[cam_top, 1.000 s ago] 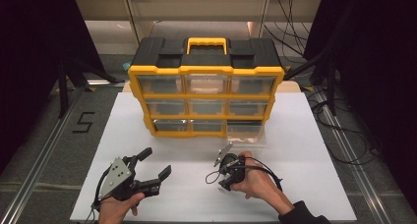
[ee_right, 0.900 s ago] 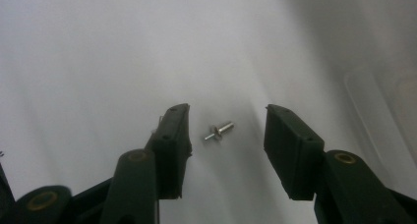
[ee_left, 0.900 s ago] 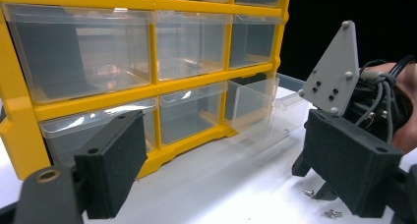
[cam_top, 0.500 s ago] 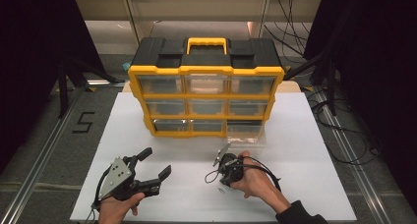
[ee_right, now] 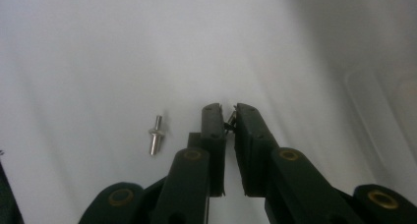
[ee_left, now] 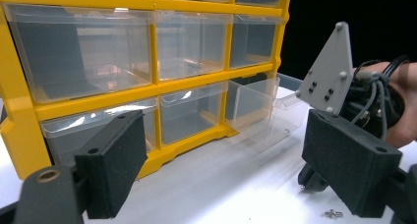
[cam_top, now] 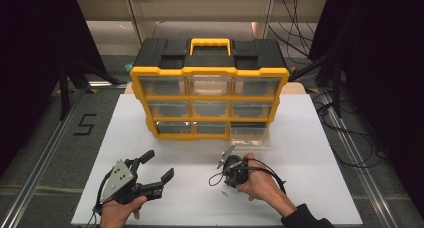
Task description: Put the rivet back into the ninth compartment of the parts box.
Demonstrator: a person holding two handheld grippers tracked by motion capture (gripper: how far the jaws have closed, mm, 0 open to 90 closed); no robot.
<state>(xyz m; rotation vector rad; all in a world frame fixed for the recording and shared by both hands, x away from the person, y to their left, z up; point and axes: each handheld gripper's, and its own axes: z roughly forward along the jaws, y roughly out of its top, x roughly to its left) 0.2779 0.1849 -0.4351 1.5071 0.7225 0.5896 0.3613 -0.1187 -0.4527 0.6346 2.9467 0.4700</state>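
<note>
A dim room with dark curtains surrounds a white counter (cam_top: 310, 153), at the back of which stands a yellow and black drawer cabinet (cam_top: 210, 88) with clear drawers. Its bottom right drawer (cam_top: 250, 134) is pulled out toward the person.

The right tongs (cam_top: 226, 158) point down at the counter in front of that drawer. In the right gripper view these tongs (ee_right: 230, 117) are almost closed, and a small dark piece (ee_right: 229, 120) sits pinched between their tips; what it is I cannot tell. Just to the left of the tips in that view, apart from them, a small silver pin (ee_right: 156, 134) lies on the counter. Its long axis runs roughly parallel to the jaws, thin end pointing away from the camera. The same pin (ee_left: 333, 213) shows in the left gripper view beside the right hand (ee_left: 403, 106).

The left tongs (cam_top: 155, 167) hang above the near left of the counter with jaws spread wide and empty, well apart from the pin. The right hand is much the nearer one, so the pick-up looks like its job: a short sideways shift would likely bring the jaws astride the pin, and the open drawer lies just beyond.
</note>
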